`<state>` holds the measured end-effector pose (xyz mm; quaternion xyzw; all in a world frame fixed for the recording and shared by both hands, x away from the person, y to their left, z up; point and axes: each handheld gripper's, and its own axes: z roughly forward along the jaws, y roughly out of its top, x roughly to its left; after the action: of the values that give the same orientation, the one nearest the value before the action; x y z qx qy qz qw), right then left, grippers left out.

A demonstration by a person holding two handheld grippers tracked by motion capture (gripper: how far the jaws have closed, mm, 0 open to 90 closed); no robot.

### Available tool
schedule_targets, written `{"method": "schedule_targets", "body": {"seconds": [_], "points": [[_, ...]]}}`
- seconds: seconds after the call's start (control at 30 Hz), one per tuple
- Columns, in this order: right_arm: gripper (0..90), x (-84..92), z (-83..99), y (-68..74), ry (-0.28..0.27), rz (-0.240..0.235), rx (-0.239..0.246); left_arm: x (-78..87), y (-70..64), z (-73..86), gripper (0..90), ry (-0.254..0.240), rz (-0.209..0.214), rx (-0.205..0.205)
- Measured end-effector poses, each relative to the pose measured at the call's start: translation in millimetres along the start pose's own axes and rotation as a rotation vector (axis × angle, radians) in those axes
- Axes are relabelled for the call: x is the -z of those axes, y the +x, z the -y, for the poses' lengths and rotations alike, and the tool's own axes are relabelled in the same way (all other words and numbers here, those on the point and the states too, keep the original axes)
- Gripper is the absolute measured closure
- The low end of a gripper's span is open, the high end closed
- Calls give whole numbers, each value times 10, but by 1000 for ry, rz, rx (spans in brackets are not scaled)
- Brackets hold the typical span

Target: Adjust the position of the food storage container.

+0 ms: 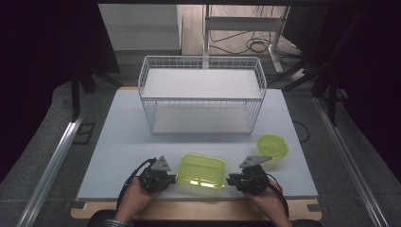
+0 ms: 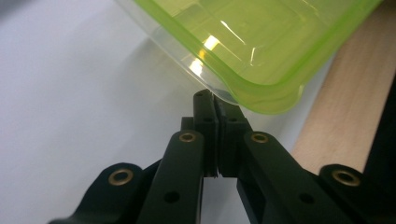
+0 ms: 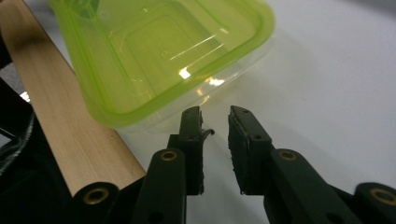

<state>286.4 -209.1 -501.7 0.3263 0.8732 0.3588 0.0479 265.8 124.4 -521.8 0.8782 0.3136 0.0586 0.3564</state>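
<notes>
L gripper (image 1: pixel 174 178) at table's (image 1: pixel 118 142) near edge, jaws pinching green rectangular container's (image 1: pixel 201 170) left rim, R gripper (image 1: pixel 230 179) just beside its right rim, jaws slightly apart w/ nothing between, round green container (image 1: pixel 272 145) toward right edge, wire basket (image 1: pixel 202 94) at far edge.

High view looks down; both gripper views closely share the green container (image 1: pixel 201 170).

Plenty of bare worktop (image 1: pixel 118 142) down the left edge and between the wire basket (image 1: pixel 202 94) and the near edge. The basket blocks the far middle. Near edge is tight: the rectangular green container (image 1: pixel 201 171) sits mid-way, with the round green lid (image 1: pixel 272 145) toward the right edge.
</notes>
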Motion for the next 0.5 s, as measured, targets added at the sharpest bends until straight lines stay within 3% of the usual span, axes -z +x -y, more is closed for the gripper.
{"method": "schedule_targets", "body": {"seconds": [0.37, 0.5], "points": [[752, -68, -16, -106, 13, 34, -6, -58, -146, -51, 878, -3, 34, -20], [742, -83, -11, -115, 28, 42, 6, -50, -155, -37, 870, 1, 16, -26]]}}
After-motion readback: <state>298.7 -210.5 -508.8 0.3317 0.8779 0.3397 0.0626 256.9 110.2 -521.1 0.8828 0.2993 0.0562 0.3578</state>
